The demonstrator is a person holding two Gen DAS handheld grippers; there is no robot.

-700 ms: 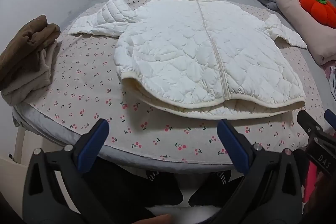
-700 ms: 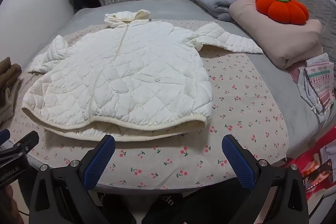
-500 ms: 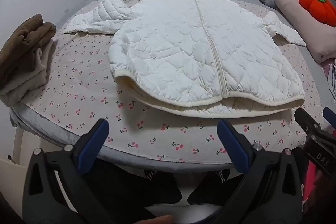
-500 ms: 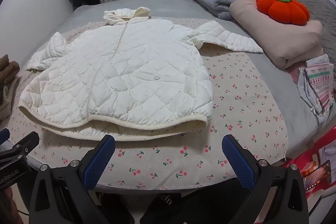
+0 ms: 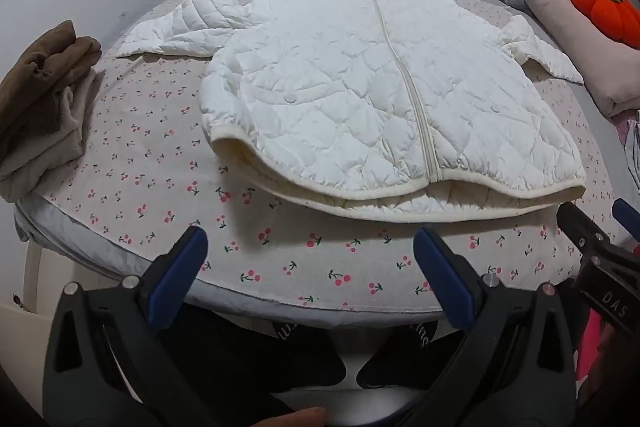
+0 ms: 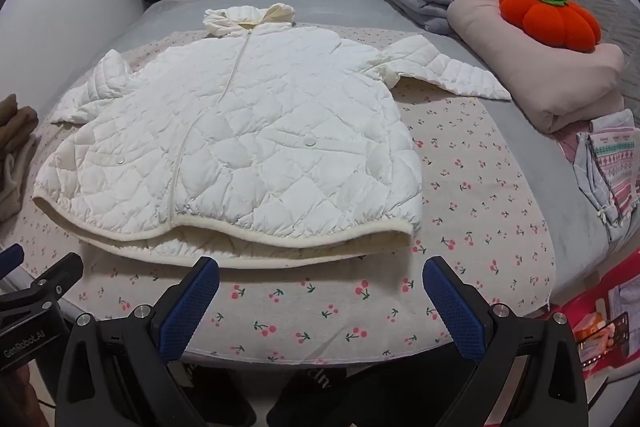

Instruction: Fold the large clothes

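Stage: none folded | white quilted jacket (image 5: 380, 99) flat, zipped, sleeves spread | left gripper (image 5: 308, 267), right gripper (image 6: 320, 299) near hem, jaws wide, empty.

Each camera sits just behind its own blue-padded fingers, angled down across the bed's near edge. The left gripper (image 5: 306, 267) faces the white quilted jacket (image 5: 380, 99) ahead and slightly to its right; the right gripper (image 6: 320, 299) has it ahead-left. Both views share the jacket, the cherry-print sheet (image 6: 480, 195) and the orange pumpkin cushion (image 6: 548, 17).
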